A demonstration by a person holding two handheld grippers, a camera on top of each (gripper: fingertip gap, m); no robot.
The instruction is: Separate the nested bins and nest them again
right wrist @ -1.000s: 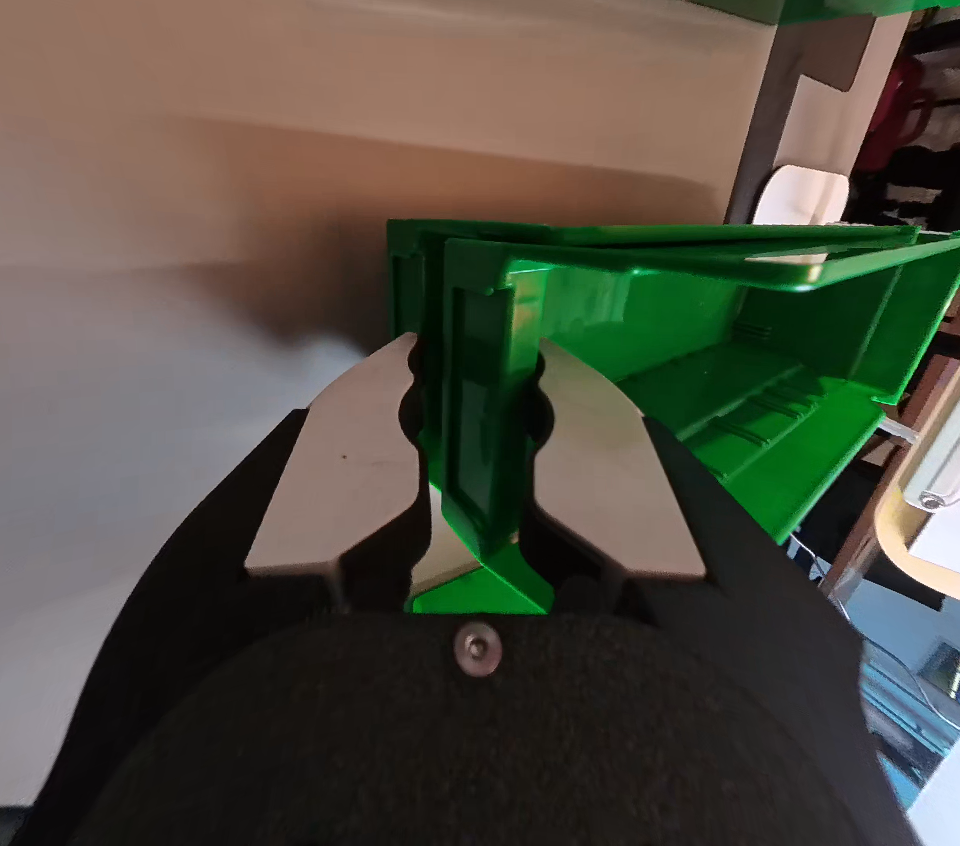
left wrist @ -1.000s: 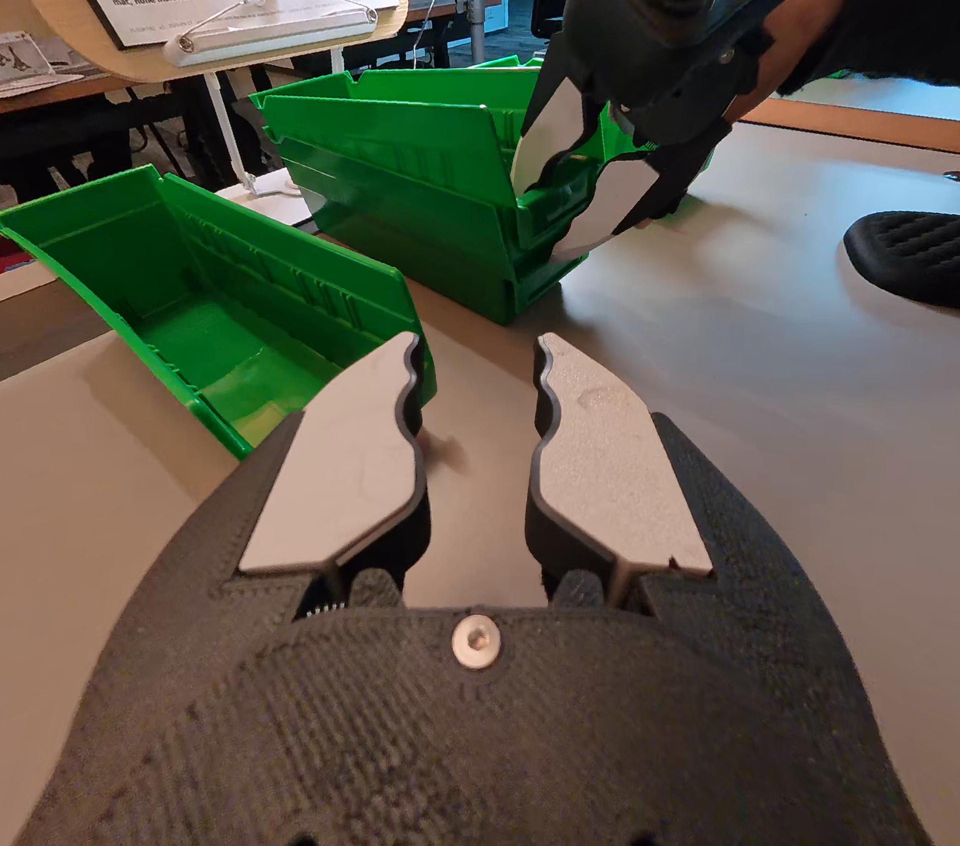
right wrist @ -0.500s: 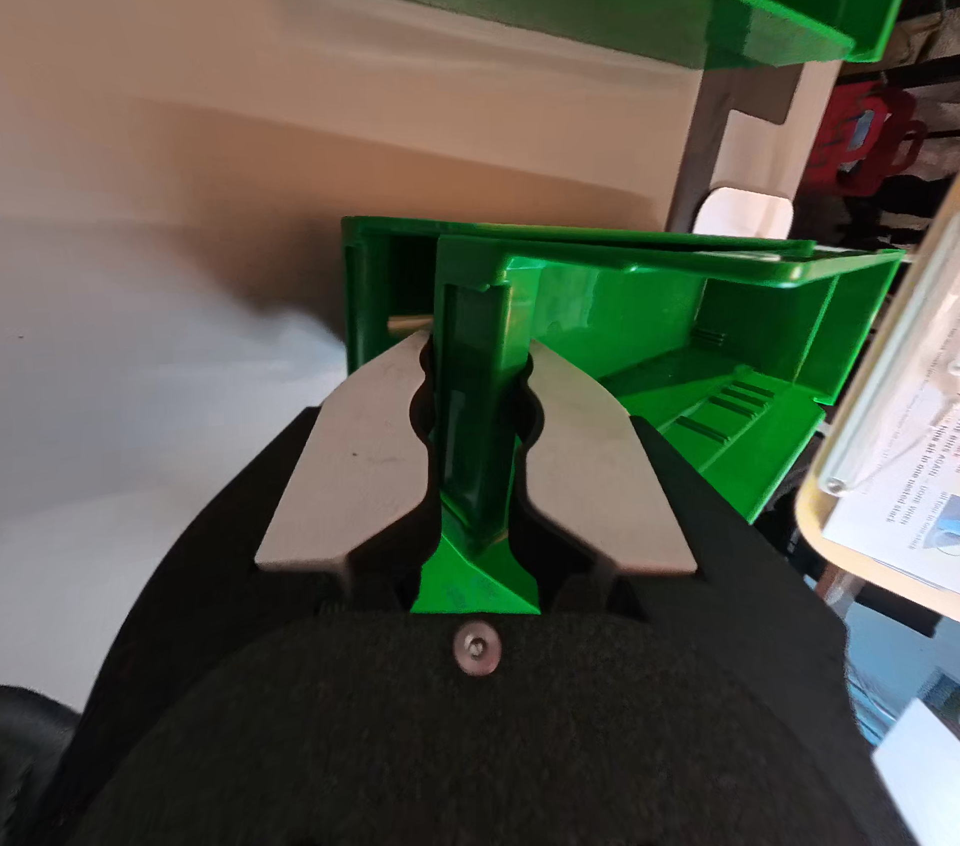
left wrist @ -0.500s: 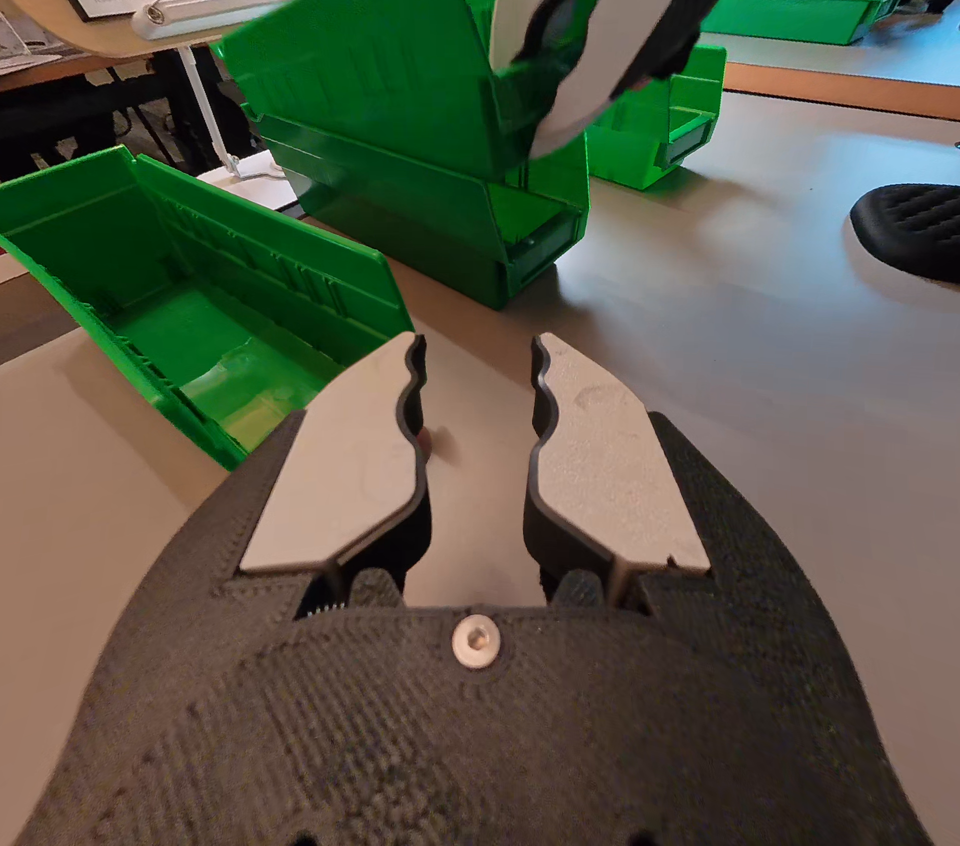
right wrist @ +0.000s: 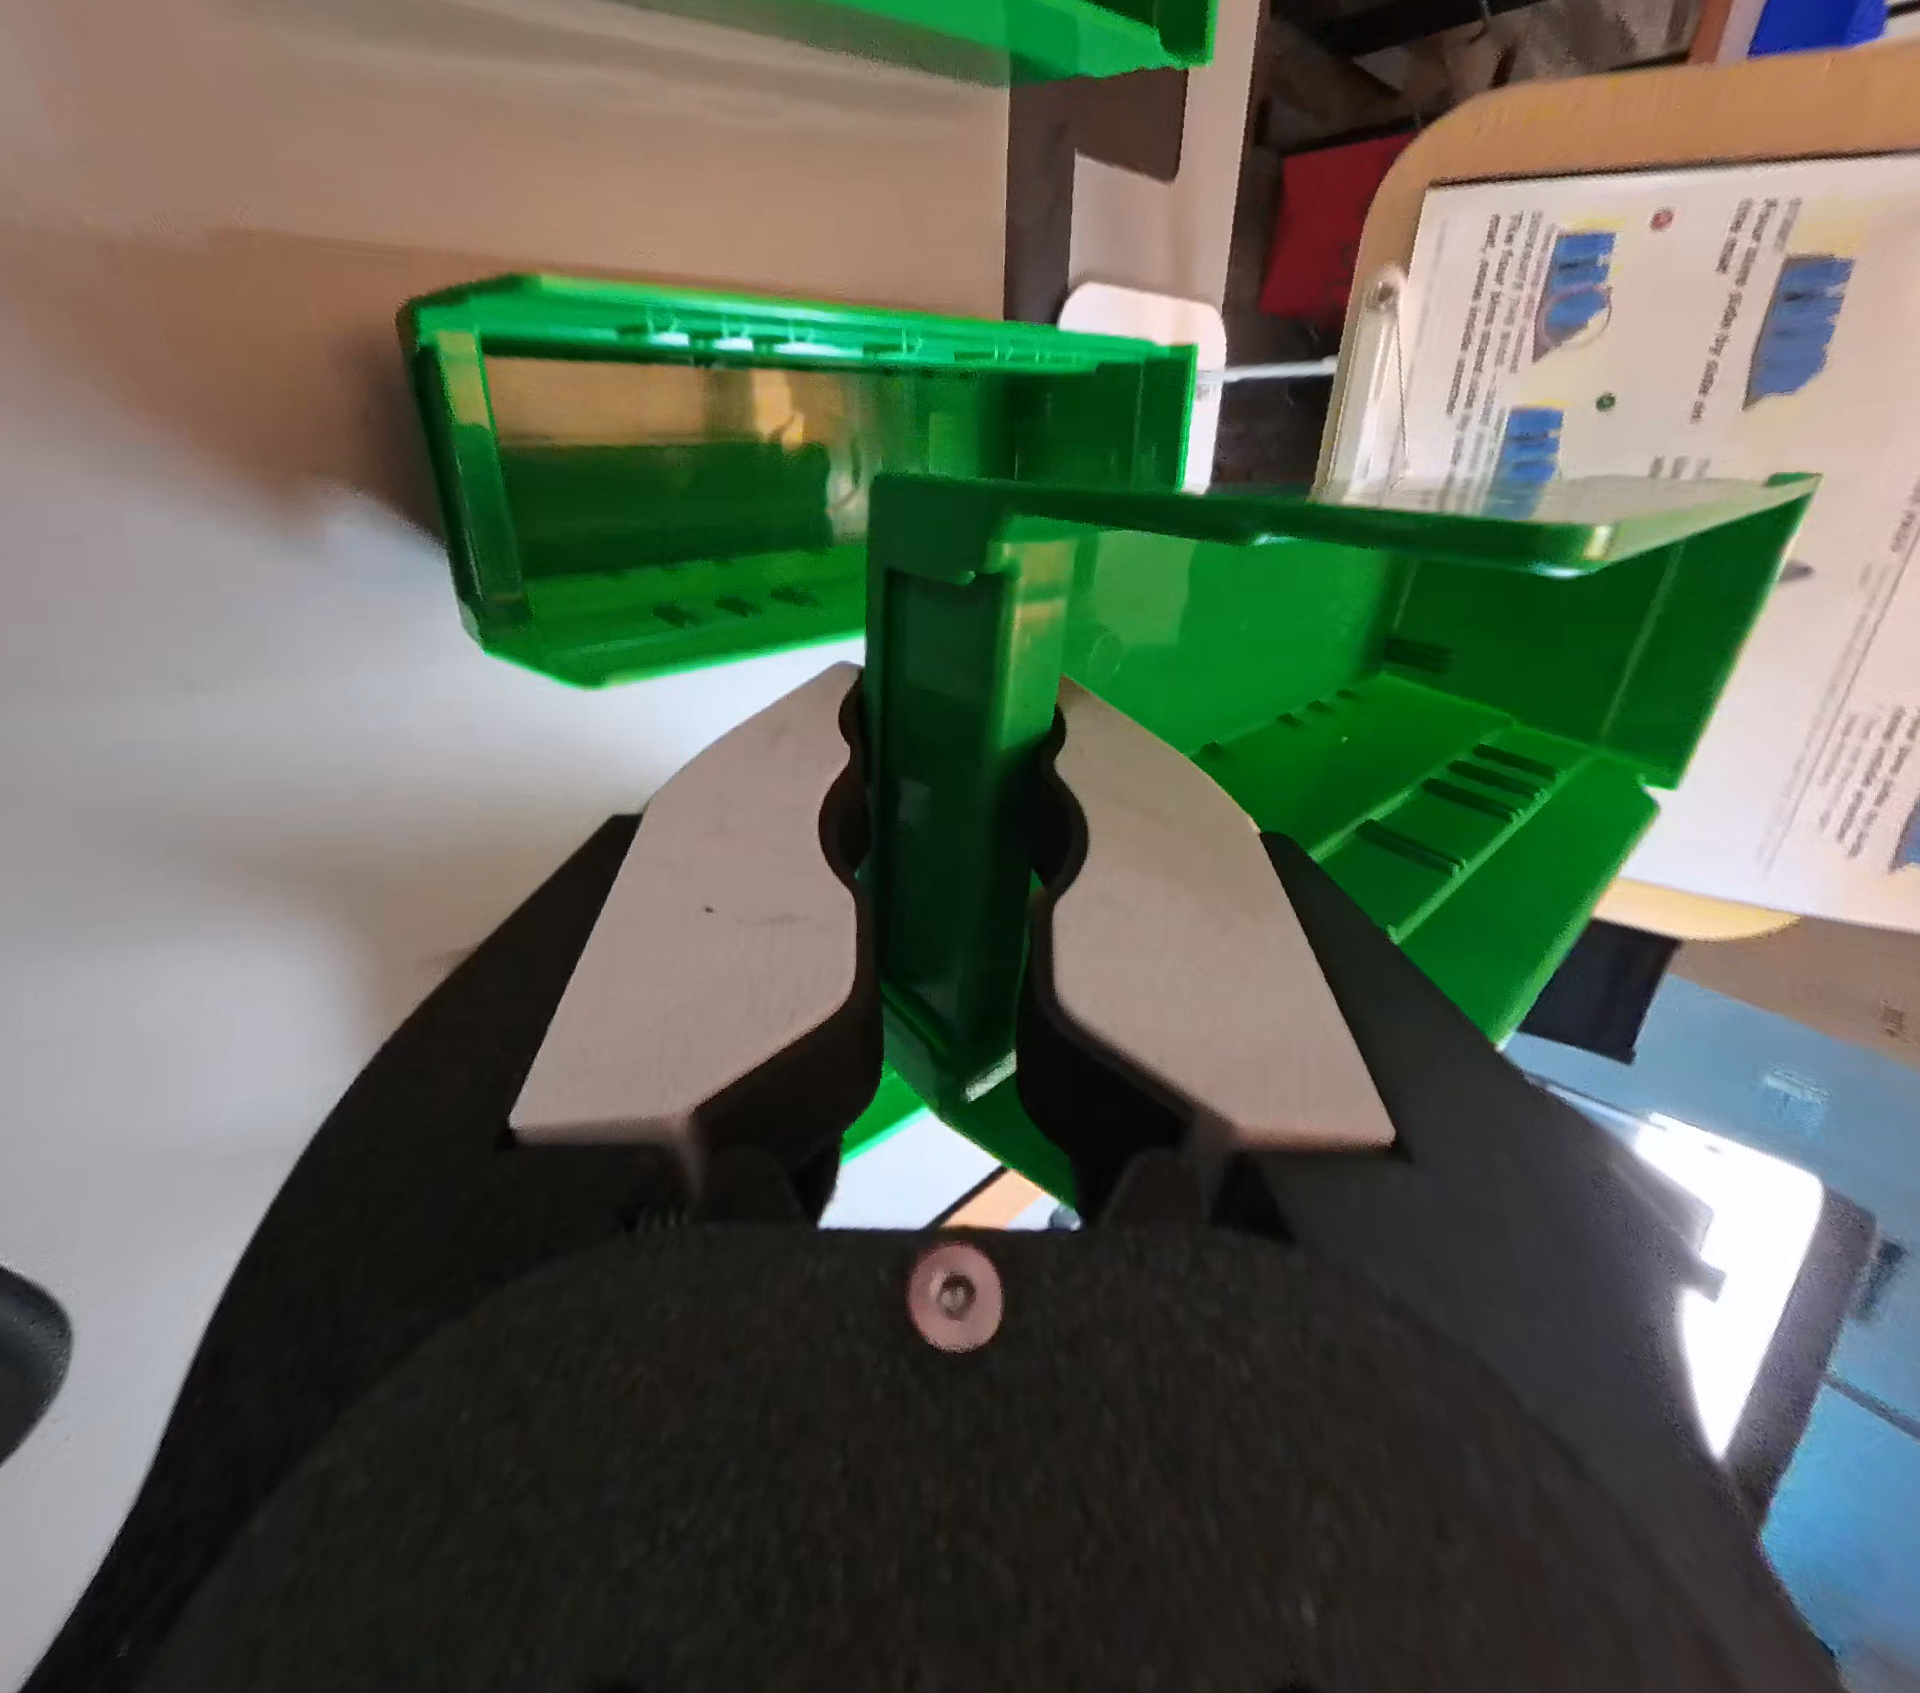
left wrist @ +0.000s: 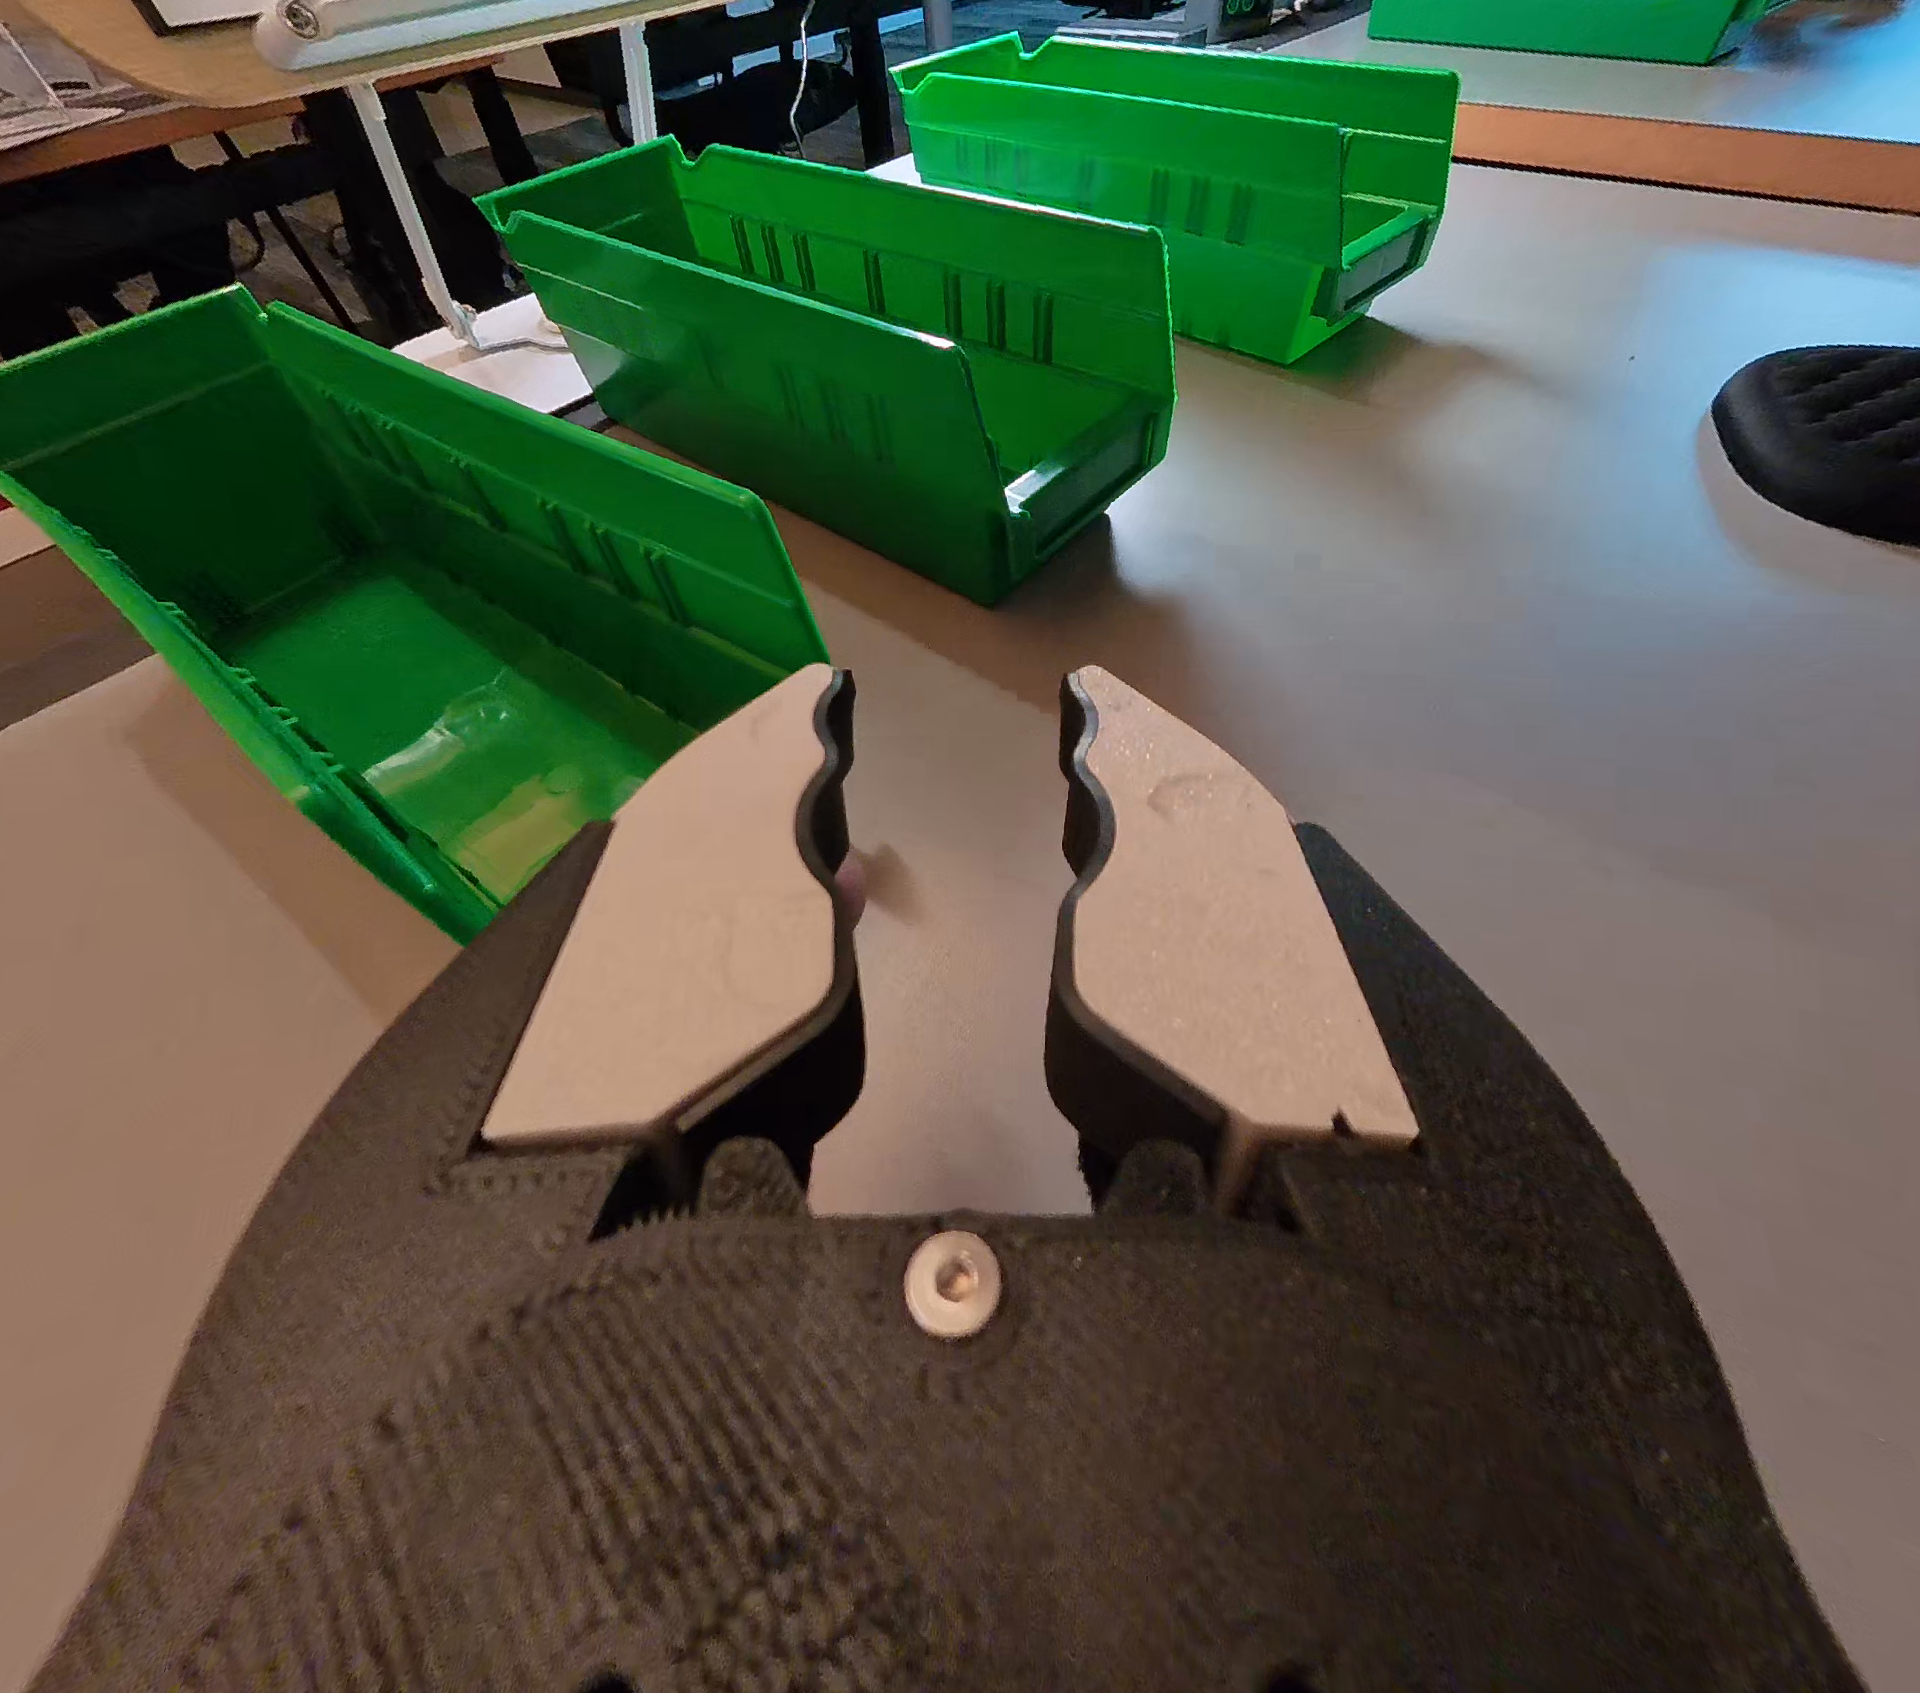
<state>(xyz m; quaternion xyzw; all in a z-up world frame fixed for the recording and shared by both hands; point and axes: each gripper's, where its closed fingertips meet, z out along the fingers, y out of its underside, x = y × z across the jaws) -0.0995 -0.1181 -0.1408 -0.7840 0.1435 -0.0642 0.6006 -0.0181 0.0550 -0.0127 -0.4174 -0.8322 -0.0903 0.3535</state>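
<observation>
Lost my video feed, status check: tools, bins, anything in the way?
Left tool open, empty, over the table. Right tool shut on a lifted bin. Three bins apart on the table. Nothing blocking.

Your worktop (left wrist: 1507, 708) is a smooth grey-beige surface that runs out ahead of the left tool (left wrist: 956, 796). Three green bins rest directly on it. The nearest bin (left wrist: 343, 604) sits just ahead and left of that tool, open side up, its corner close beside the left finger. The middle bin (left wrist: 831, 355) stands farther ahead, apart from the first. The far bin (left wrist: 1195, 189) lies beyond it, ahead and to the right. A black textured pad (left wrist: 1839, 438) rests on the worktop well off to the right.
</observation>
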